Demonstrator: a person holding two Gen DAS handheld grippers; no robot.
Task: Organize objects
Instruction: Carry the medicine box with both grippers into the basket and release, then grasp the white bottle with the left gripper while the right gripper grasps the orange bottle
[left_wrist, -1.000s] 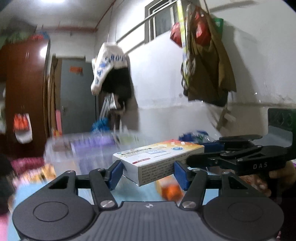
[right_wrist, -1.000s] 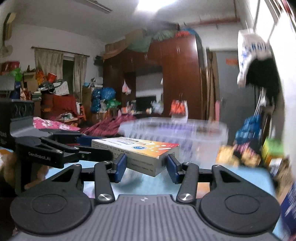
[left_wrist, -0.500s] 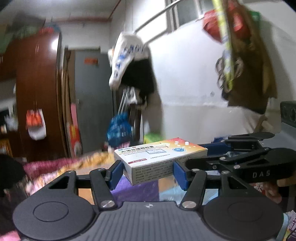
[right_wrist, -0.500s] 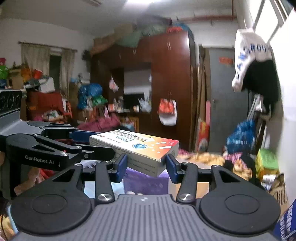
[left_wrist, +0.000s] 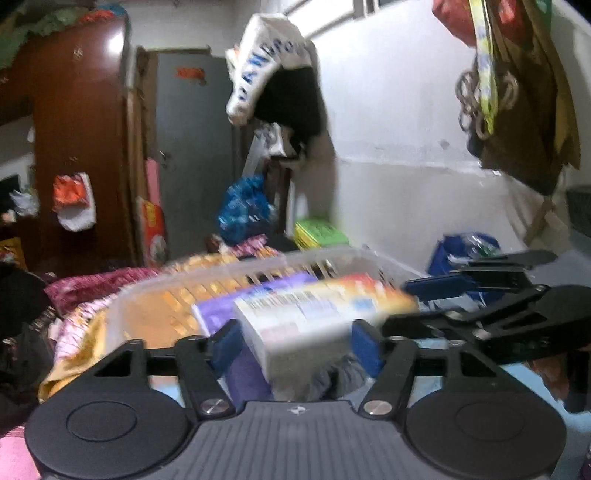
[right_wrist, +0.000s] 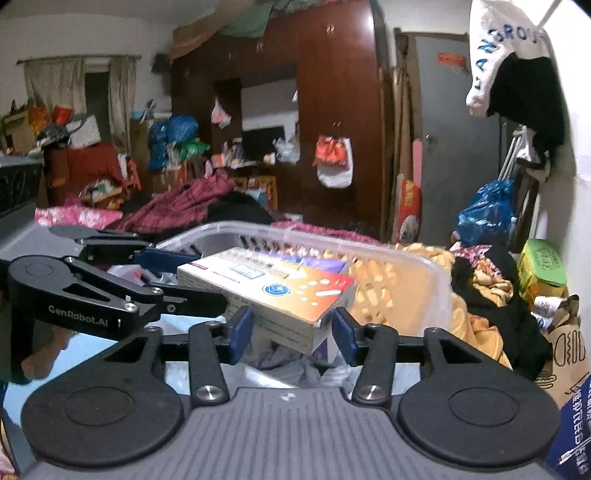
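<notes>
**Medicine box over a basket in a crowded room**

The left hand-held gripper has its blue pads spread a little wider than the medicine box that sits between them; the box is blurred there, and whether the pads touch it cannot be told. In the right wrist view the right hand-held gripper also brackets the medicine box, with a visible gap at the right pad, so its jaws look parted rather than clamped. The box lies tilted over the near end of a clear plastic basket, above a purple package inside it. The basket wall is slotted.

The basket stands on a light blue surface, glossy and seen only in small patches. Beside the basket lie heaps of cloth: yellow patterned fabric and a dark garment. Behind rises a dark red wooden wardrobe with a white-and-orange bag hanging on it, next to a grey door. A white bag with blue lettering hangs on the white wall, over a blue plastic sack. A green box sits near the wall.
</notes>
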